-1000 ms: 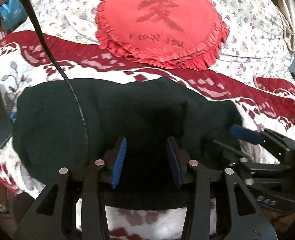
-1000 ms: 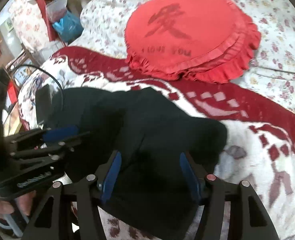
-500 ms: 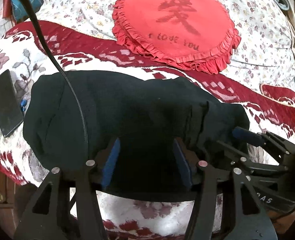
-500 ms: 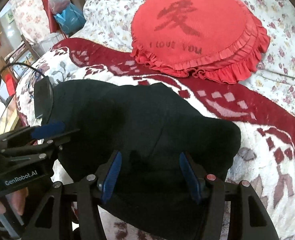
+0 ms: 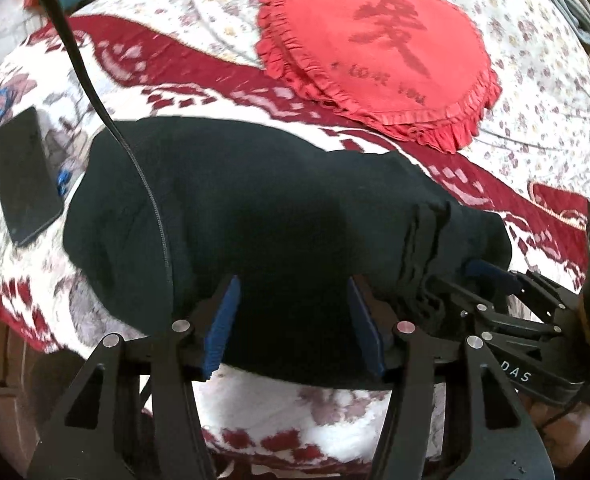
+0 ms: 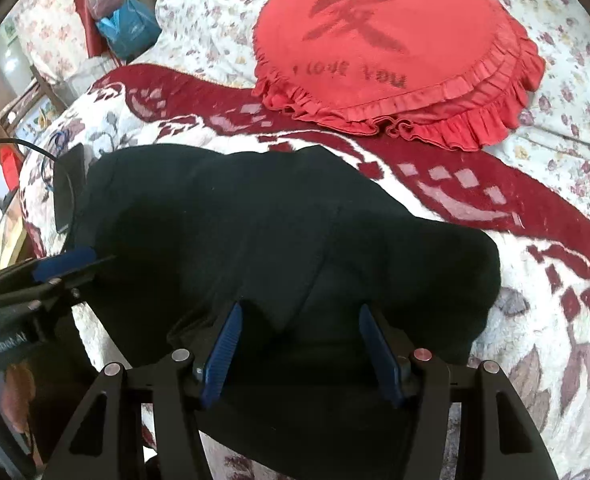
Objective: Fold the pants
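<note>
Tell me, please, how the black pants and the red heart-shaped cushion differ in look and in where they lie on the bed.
The black pants are plain and dark; the red cushion bears a darker character and lettering. The pants have plain edges, folded into a compact bundle; the cushion lies flat with a ruffled edge. The pants lie near, on the red-and-white blanket, between both grippers' fingers; the cushion lies farther back, mostly on the floral sheet. Both are soft cloth things.

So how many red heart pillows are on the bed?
1. The red heart pillow lies on the flowery sheet, beyond the folded black pants. More could be hidden outside the view.
</note>
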